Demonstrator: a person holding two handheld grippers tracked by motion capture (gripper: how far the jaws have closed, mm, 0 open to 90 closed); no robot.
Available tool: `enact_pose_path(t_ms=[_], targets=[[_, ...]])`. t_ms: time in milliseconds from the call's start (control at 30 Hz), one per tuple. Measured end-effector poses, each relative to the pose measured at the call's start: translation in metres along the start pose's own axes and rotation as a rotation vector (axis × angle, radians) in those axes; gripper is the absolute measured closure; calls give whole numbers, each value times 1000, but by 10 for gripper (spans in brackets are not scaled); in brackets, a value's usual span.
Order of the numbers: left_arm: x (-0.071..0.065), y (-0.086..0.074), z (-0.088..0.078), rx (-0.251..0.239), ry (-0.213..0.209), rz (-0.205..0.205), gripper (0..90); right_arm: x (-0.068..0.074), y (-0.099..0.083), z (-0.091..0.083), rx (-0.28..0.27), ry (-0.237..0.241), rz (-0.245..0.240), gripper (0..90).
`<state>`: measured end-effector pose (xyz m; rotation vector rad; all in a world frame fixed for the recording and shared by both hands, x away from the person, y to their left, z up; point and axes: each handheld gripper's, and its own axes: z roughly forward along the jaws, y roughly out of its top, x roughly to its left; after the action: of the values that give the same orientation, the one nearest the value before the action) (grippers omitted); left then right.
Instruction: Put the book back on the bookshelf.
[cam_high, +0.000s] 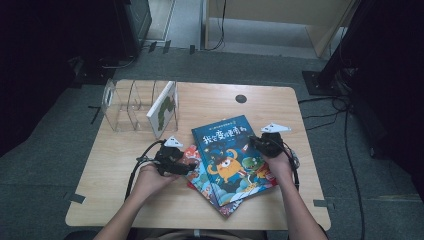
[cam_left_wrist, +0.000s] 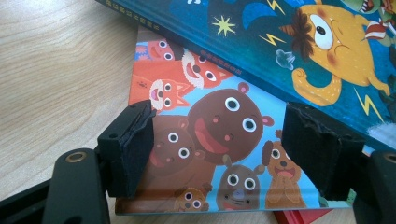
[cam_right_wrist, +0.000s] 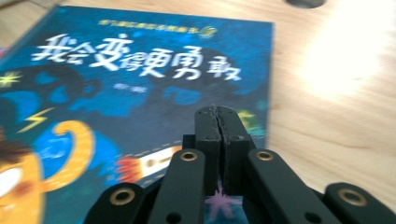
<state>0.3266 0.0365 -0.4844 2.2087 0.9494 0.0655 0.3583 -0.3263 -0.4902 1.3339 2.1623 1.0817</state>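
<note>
Books lie in a loose stack near the front middle of the table (cam_high: 100, 170), between your two hands. Largest is the blue picture book (cam_high: 231, 150) with the yellow monster, lying flat on top and skewed over the rest. Under its left edge sticks out the animal-faces book (cam_left_wrist: 205, 154), and a red book (cam_left_wrist: 299, 217) peeks out beneath that. Behind the stack, at the table's far left, stands a clear acrylic book rack (cam_high: 120, 107) with one white-and-green book (cam_high: 164, 107) upright in it. Your left claw (cam_left_wrist: 217, 149) stands wide open over the animal-faces book, its pads on either side of the cover art, gripping nothing. Your right claw (cam_right_wrist: 219, 122) is closed tight, empty, hovering over the blue picture book's right part.
</note>
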Motion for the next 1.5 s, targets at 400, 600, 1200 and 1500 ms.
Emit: enact_pose_path(t_ms=[400,600,1200,1500], targets=[[-1,2,-3,37,35,24,297,-21,6,13,1,-89,30,900],[3,2,-8,39,0,1,297,-26,3,16,15,-73,59,900],[16,-2,-23,10,18,-34,292,-12,9,27,17,-13,6,900],[23,-4,-28,13,39,-48,292,2,13,32,13,33,-38,900]])
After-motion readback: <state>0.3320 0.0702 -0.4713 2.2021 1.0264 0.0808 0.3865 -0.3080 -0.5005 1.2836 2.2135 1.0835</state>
